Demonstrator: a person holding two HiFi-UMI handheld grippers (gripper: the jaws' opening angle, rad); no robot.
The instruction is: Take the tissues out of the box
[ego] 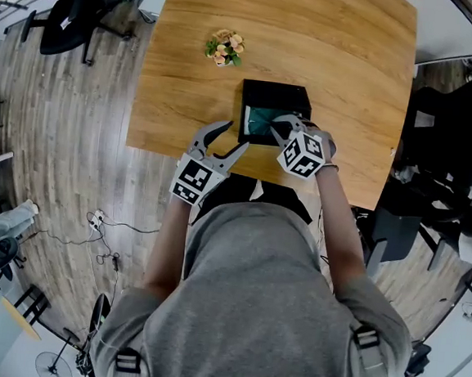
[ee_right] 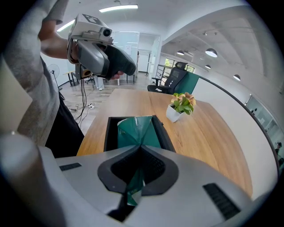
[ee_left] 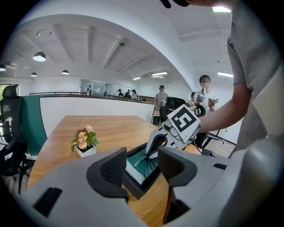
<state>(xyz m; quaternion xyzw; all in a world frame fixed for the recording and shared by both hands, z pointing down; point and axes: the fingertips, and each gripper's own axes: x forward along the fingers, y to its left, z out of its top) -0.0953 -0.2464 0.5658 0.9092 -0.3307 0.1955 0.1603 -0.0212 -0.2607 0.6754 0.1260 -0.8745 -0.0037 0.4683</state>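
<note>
A black box (ego: 277, 91) sits on the wooden bench (ego: 337, 61), near its front edge, with the green tissue pack (ego: 260, 122) inside it. The right hand-held gripper (ego: 284, 126) reaches over the box's near right part, and its jaws are pressed together on the pack's green wrapper. In the right gripper view the wrapper (ee_right: 137, 131) rises out of the box (ee_right: 108, 133) in a peaked fold that runs into the closed right hand-held gripper (ee_right: 141, 153), with a small tag of green showing behind the pads. The lower part of the pack lies within the box walls. The left hand-held gripper (ego: 221, 141) is just beside the box's near left corner, over the bench's front edge, with its jaws apart and nothing between them. In the left gripper view the left hand-held gripper (ee_left: 142, 162) looks past its open pads at the box wall (ee_left: 137, 186), the green pack (ee_left: 146, 163) and the right hand-held gripper (ee_left: 153, 144) dipping into it; the left one is clear of the box. From the right gripper view the left hand-held gripper (ee_right: 122, 65) hangs in the air above the box's far end. A small potted plant (ego: 224, 48) stands on the bench beyond the box, well apart from both hand-held grippers.
</note>
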